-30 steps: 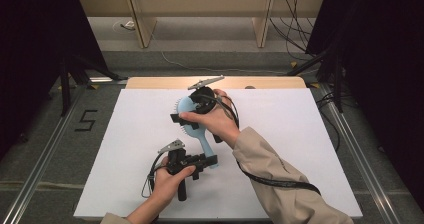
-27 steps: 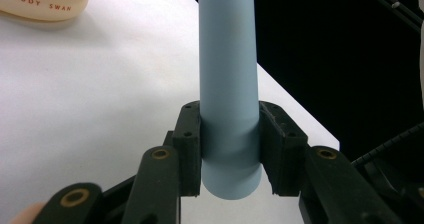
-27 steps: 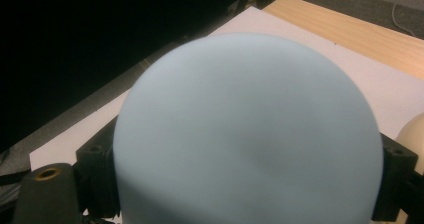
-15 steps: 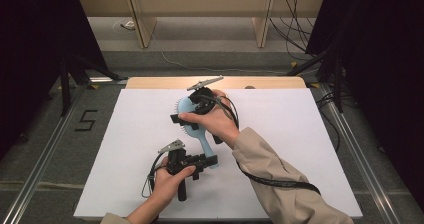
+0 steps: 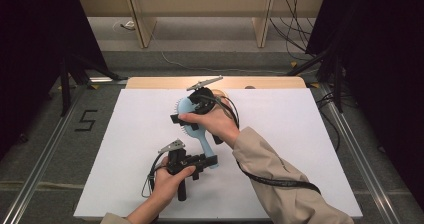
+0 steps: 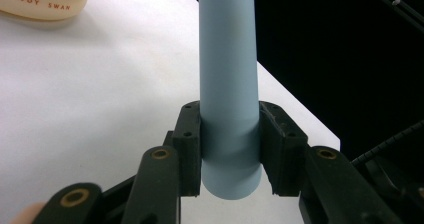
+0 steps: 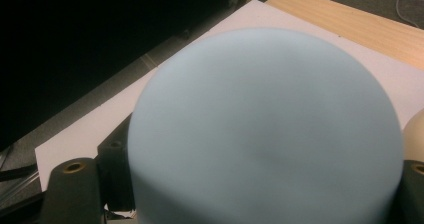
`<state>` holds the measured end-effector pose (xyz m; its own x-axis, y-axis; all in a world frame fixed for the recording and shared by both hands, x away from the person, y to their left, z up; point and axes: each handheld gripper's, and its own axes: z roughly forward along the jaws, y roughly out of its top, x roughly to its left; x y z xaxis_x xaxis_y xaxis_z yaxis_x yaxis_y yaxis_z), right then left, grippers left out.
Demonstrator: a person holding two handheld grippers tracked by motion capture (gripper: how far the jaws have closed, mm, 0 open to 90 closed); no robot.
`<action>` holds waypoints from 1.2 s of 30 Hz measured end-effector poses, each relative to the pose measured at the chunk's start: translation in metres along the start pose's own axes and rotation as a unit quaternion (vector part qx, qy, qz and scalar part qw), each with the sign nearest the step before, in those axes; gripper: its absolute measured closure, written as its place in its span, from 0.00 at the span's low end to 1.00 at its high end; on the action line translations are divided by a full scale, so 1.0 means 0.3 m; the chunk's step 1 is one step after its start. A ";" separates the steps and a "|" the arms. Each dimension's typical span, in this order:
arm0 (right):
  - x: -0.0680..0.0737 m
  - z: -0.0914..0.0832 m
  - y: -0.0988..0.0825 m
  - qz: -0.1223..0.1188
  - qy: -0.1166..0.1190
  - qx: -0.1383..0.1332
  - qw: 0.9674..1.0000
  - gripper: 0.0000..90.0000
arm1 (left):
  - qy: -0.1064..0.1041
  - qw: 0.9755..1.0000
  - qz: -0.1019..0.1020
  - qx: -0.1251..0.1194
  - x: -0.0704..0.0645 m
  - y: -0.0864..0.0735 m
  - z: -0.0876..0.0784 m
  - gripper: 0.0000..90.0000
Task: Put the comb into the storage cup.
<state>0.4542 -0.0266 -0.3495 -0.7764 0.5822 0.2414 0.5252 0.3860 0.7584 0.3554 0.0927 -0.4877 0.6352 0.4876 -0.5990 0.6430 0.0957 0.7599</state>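
Nearest me, the left claw clamps the brush by its handle end, just over the white worktop. Farther off, the right claw has been closing around the brush's round head, pads at its sides. A cream bottle lies beyond. If both claws pull unevenly, the handle could twist loose.

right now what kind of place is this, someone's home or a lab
Most likely a lab recording station, not a home: a white table framed by black curtains, metal floor rails, and loose cables behind it.
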 end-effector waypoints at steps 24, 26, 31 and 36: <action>-0.004 -0.007 0.000 0.002 0.000 0.001 1.000 0.27 | 0.001 1.000 0.007 -0.001 0.002 -0.001 0.001 0.71; -0.006 -0.007 -0.001 0.003 0.002 -0.002 1.000 0.27 | 0.002 1.000 0.009 0.000 0.003 -0.002 0.001 0.71; -0.010 -0.010 -0.005 0.003 0.004 -0.006 1.000 0.27 | 0.005 1.000 0.013 -0.001 0.004 -0.002 0.002 0.71; -0.009 -0.017 -0.004 0.001 0.004 -0.018 1.000 0.27 | 0.009 1.000 0.023 -0.006 0.004 0.001 -0.002 0.71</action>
<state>0.4539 -0.0325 -0.3480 -0.7778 0.5779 0.2472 0.5140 0.3585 0.7793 0.3561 0.0938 -0.4881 0.6552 0.5079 -0.5592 0.6089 0.0831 0.7889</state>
